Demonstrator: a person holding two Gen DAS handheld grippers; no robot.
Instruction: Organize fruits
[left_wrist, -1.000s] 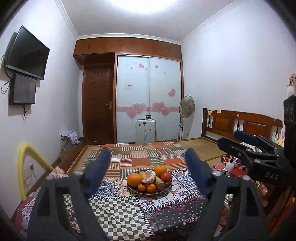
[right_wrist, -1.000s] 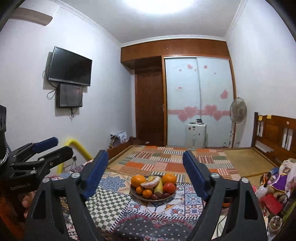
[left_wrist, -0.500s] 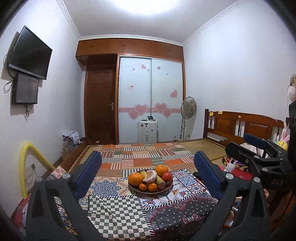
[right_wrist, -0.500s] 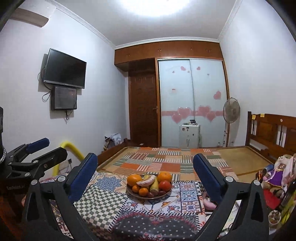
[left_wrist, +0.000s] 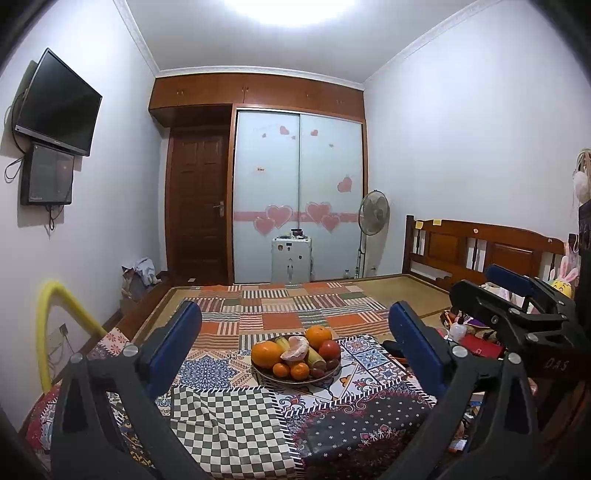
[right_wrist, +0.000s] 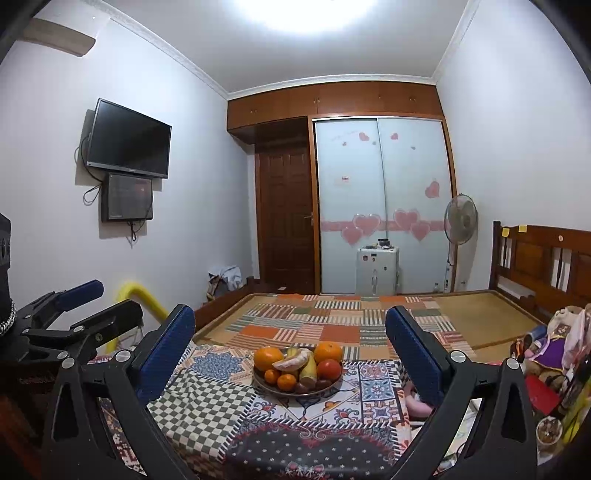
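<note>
A metal plate (left_wrist: 262, 376) of fruit stands on a patchwork-covered table (left_wrist: 229, 421). It holds two large oranges (left_wrist: 266, 353), small mandarins (left_wrist: 299, 370), a red apple (left_wrist: 329, 349), bananas and a peeled piece. The plate also shows in the right wrist view (right_wrist: 328, 387). My left gripper (left_wrist: 295, 325) is open and empty, well short of the plate. My right gripper (right_wrist: 290, 328) is open and empty, also short of it. Each gripper shows at the edge of the other's view: the right one (left_wrist: 517, 295) and the left one (right_wrist: 85, 299).
A bed with a patchwork mat (left_wrist: 288, 306) lies behind the table, with a wooden headboard (left_wrist: 480, 247) at right. Toys and clutter (right_wrist: 554, 343) sit right of the table. A yellow tube (left_wrist: 55, 317) arches at left. A fan (left_wrist: 373, 214) and white cabinet (left_wrist: 291, 260) stand by the wardrobe.
Both grippers have opened wider and drawn back a little from the table. The plate and fruit have not moved.
</note>
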